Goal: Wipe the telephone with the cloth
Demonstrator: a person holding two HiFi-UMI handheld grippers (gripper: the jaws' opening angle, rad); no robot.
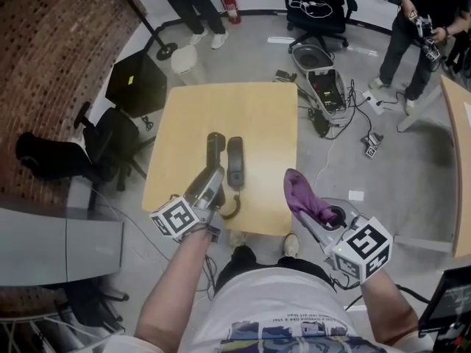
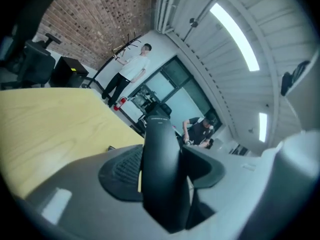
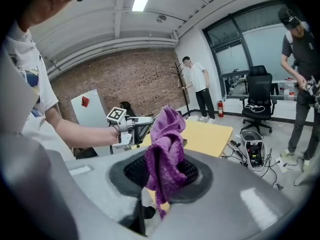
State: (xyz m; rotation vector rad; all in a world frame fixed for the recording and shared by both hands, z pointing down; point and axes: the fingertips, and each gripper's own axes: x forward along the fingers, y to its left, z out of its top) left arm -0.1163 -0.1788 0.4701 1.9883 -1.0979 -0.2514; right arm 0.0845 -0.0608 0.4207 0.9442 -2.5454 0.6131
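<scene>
A black telephone base lies on the light wooden table, with its coiled cord trailing to the near edge. Just left of the base is the black handset, and my left gripper is shut on it. The left gripper view shows the handset standing up between the jaws of the left gripper. My right gripper hovers off the table's near right corner, shut on a bunched purple cloth. The cloth hangs from the right gripper in its own view.
A black office chair and a black box stand left of the table. Open equipment with cables lies on the floor at the far right. People stand beyond the table. Another wooden tabletop is at the right edge.
</scene>
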